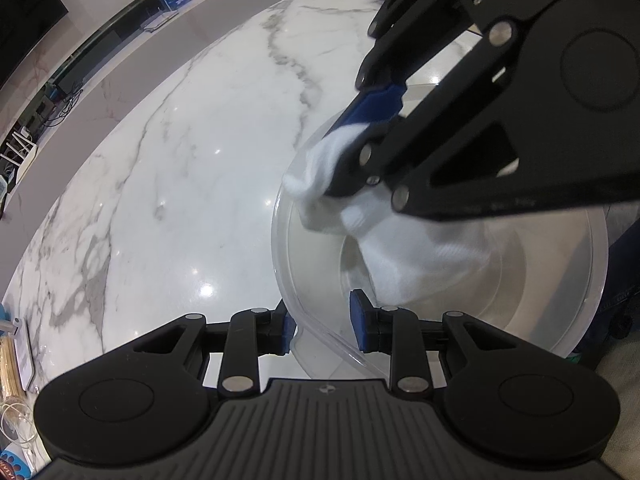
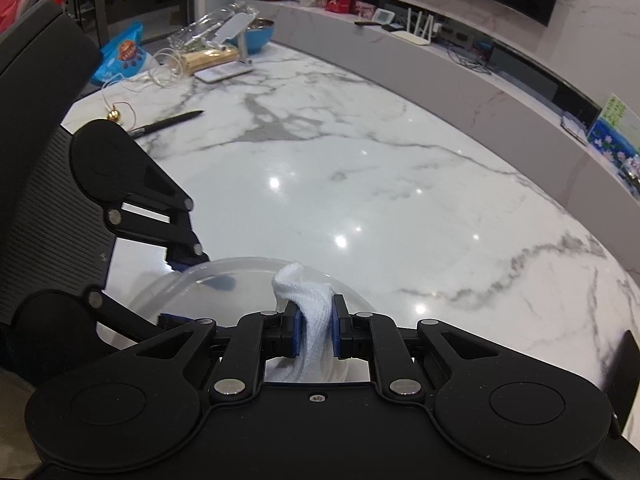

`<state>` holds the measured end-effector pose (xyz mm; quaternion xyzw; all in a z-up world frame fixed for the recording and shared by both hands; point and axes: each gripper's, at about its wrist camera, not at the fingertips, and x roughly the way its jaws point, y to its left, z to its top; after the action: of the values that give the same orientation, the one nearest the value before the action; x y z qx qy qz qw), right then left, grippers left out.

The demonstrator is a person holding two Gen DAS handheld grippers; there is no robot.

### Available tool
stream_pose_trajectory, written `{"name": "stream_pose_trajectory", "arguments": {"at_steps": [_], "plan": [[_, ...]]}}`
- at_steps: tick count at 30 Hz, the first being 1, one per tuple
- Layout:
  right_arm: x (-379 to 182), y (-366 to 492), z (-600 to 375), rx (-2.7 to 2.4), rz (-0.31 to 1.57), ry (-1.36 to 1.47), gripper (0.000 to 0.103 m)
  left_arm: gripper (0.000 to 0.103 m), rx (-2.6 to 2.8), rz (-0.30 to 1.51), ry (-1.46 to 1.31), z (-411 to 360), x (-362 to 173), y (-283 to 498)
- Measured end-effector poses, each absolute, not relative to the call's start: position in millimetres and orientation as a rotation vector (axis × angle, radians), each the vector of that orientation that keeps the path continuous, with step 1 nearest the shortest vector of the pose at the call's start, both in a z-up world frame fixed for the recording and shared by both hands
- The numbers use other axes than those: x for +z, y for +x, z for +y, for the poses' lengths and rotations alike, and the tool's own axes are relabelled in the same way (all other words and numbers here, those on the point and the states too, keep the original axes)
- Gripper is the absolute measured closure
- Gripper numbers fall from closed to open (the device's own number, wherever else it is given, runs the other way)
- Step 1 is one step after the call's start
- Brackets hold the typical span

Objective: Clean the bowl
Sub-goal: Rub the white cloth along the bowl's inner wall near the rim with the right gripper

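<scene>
Clamped on the rim of one clear plastic bowl point(image 1: 440, 280), our left gripper point(image 1: 323, 330) holds it tilted above the near edge of the marble table point(image 1: 180, 168), one blue pad inside the wall and one outside. Our right gripper point(image 2: 316, 330) is pinched shut on a single white cloth point(image 2: 310, 320), whose loose end hangs down into the bowl's basin — we judge this the wiping step, with the cloth touching the inner wall. Next, we think, the cloth must sweep around the inside while the left grip keeps the bowl steady; a slip at the thin rim is the risk. We count one bowl, one cloth, two grippers — and, well apart at the far end, one pen point(image 2: 168, 124) and one blue dish point(image 2: 260, 36).
</scene>
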<state>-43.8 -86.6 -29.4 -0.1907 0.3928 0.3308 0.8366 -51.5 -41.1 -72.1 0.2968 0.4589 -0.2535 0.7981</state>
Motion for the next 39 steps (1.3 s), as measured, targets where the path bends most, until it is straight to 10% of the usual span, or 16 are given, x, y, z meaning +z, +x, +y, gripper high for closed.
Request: {"name": "stream_pose_trajectory", "arguments": {"at_steps": [39], "plan": [[-31,-52,-107,0.609,0.894,-0.525,0.091,0.076,-0.539,0.991,0.631,-35,-66,-52]]}}
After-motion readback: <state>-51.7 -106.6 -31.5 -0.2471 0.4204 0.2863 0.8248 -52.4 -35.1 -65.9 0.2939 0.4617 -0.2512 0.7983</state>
